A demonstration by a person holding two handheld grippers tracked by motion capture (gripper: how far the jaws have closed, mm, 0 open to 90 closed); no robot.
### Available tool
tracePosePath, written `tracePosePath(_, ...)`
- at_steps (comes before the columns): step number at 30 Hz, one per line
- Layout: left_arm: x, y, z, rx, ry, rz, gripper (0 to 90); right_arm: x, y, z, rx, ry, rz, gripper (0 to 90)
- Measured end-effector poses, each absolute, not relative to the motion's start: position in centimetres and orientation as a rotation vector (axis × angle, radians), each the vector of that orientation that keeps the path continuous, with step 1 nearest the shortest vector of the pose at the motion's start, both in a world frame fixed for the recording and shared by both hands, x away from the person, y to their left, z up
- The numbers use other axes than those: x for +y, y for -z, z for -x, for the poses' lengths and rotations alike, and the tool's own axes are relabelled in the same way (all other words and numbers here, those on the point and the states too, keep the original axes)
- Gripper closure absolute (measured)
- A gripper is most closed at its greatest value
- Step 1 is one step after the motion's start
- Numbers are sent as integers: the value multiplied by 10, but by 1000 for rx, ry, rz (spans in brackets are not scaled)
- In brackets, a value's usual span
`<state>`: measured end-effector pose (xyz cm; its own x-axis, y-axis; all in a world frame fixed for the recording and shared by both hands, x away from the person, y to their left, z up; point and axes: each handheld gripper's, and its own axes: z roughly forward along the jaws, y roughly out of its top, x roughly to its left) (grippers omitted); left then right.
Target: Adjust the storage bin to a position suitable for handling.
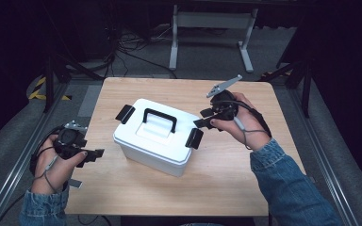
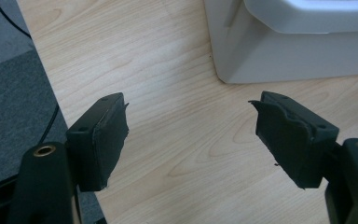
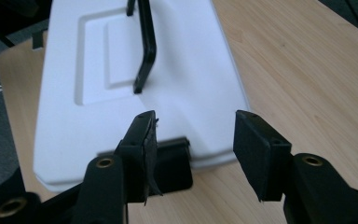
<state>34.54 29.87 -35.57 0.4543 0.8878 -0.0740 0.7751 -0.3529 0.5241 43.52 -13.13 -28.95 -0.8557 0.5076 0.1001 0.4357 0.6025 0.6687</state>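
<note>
A white lidded box [image 1: 151,141] stands mid-table with a black carry handle [image 1: 160,120] on its lid. A black latch juts out from each end, one at the left [image 1: 125,114] and one at the right [image 1: 194,138]. My right gripper [image 1: 202,117] hovers just right of the box, open, with nothing between its fingers. In the right gripper view its jaws [image 3: 193,121] stand apart over the lid's near end [image 3: 191,70], above the latch [image 3: 172,163]. My left gripper [image 1: 88,165] is at the table's left edge, open and empty. A box corner [image 2: 284,51] lies beyond its jaws [image 2: 189,105].
The wooden table [image 1: 226,183] has bare surface around the box. Grey floor [image 2: 9,93] drops off beside the left gripper. A white metal frame [image 1: 212,28] and cables [image 1: 127,47] lie on the floor beyond the table. Metal rails [image 1: 19,160] run along both sides.
</note>
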Motion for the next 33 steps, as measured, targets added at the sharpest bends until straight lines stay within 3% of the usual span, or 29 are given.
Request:
tracePosePath(15, 302, 354, -347, 1369, -309, -2186, 286, -69, 303, -452, 2835, -1070, -704, 611)
tracePosePath(26, 300, 354, -350, 1374, -303, -2182, 280, -53, 314, -462, 2895, -1087, -661, 810)
tracePosePath(33, 297, 353, -355, 1354, -303, -2194, 279, -51, 313, -459, 2925, -1095, -636, 848)
